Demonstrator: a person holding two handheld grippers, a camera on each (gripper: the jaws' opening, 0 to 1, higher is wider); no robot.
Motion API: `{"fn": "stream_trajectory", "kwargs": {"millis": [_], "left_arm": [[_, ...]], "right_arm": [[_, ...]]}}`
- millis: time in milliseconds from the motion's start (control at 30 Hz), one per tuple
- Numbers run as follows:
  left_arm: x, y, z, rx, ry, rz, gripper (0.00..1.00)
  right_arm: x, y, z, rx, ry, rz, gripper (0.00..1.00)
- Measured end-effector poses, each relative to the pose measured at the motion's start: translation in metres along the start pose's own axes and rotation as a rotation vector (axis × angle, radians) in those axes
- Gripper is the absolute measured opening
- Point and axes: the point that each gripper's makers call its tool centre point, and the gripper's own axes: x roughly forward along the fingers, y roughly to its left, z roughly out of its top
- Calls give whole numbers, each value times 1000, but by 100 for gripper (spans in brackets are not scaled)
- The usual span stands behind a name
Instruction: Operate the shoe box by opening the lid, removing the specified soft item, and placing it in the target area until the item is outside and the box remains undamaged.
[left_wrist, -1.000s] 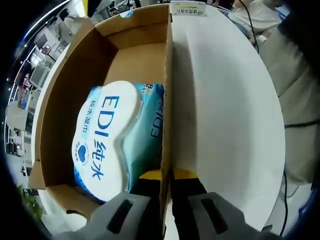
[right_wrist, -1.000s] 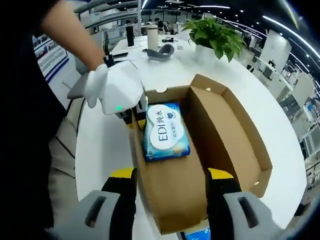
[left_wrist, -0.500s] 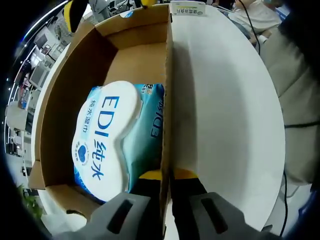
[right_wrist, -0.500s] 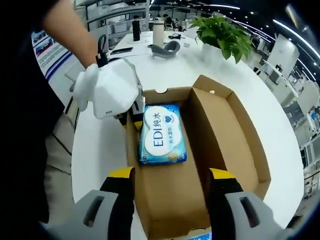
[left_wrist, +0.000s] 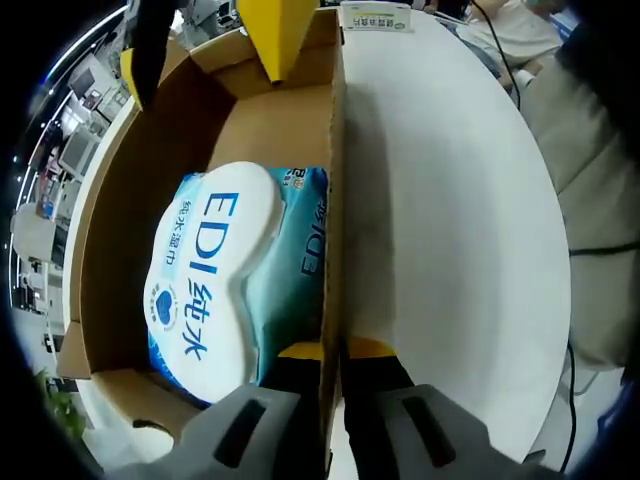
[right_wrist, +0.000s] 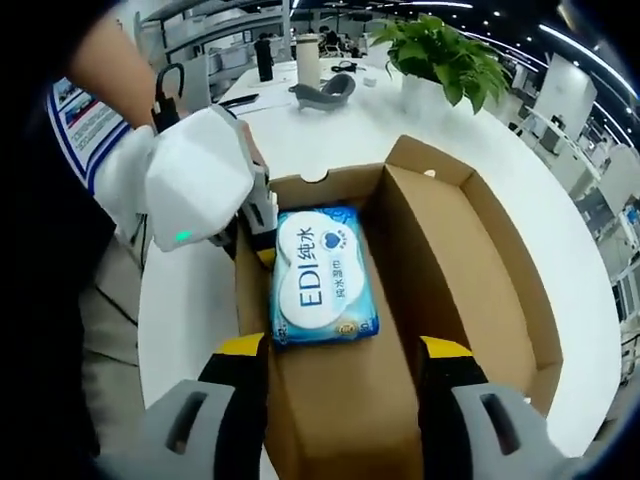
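White tabletop (right_wrist: 330, 125) carries an open cardboard shoe box (right_wrist: 470, 250), with an office of desks and ceiling lights behind it. A potted green plant (right_wrist: 440, 55) stands on the table beyond the box's far end, near a cup (right_wrist: 308, 62) and a grey object (right_wrist: 325, 92) that is too small to identify.

Inside the box lies the soft item, a blue-and-white pack of wet wipes (right_wrist: 322, 275) printed "EDI" (the rest of the label is Chinese text). It rests flat on the box floor, up against the side wall nearer the person's sleeve (right_wrist: 110, 170); the floor beside its other edge is bare cardboard.

Seen from the left gripper view, the pack of wet wipes (left_wrist: 225, 280) sits just inside that same wall. The left gripper (left_wrist: 328, 355) is pressed together on the top edge of this wall, one jaw inside the box and one outside. In the right gripper view it appears as a white housing (right_wrist: 205, 175) at the box wall beside the pack.

The right gripper (right_wrist: 340, 365) is spread wide, its jaws standing over the box's near end, touching nothing visible. Its yellow fingertip (left_wrist: 275, 35) enters the left gripper view above the box's far end.
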Motion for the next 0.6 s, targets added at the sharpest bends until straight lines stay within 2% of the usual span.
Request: {"fn": "stream_trajectory", "kwargs": {"millis": [100, 433, 600], "left_arm": [[0, 0, 0, -2, 1, -1, 1], [0, 0, 0, -6, 2, -5, 1], [0, 0, 0, -6, 1, -3, 1]], "right_arm": [[2, 0, 4, 7, -29, 3, 56], [19, -1, 14, 22, -61, 6, 56], [37, 9, 8, 27, -37, 37, 63]]}}
